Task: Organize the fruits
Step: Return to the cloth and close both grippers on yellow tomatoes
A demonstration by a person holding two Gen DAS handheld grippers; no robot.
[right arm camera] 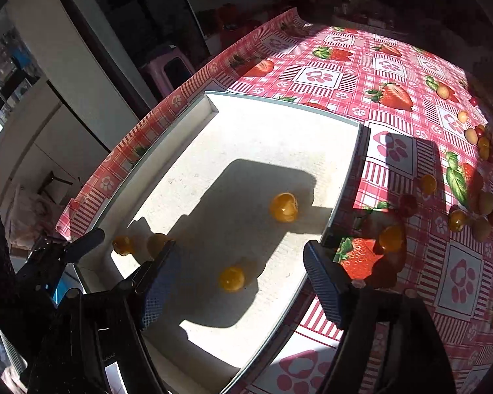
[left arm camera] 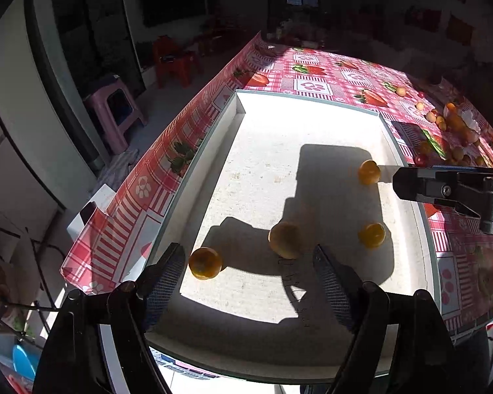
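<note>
A shallow white tray [left arm camera: 213,138] [right arm camera: 351,177] lies on the strawberry-print tablecloth and holds several small orange fruits, such as one [left arm camera: 205,262] at its near left, one [left arm camera: 286,240] in the middle and one [right arm camera: 283,207] further in. My left gripper [left arm camera: 249,282] is open and empty, hovering above the tray's near end. My right gripper [right arm camera: 241,282] is open and empty above the tray's right side; it also shows in the left wrist view [left arm camera: 420,185]. Loose small fruits, orange, yellow and red [right arm camera: 457,220] [left arm camera: 443,121], lie scattered on the cloth to the right.
The table's left edge [left arm camera: 121,203] drops to the floor, where a pink stool [left arm camera: 115,111] and a red chair [left arm camera: 174,59] stand. An orange fruit [right arm camera: 391,238] lies on the cloth just right of the tray wall. Strong sun casts dark gripper shadows in the tray.
</note>
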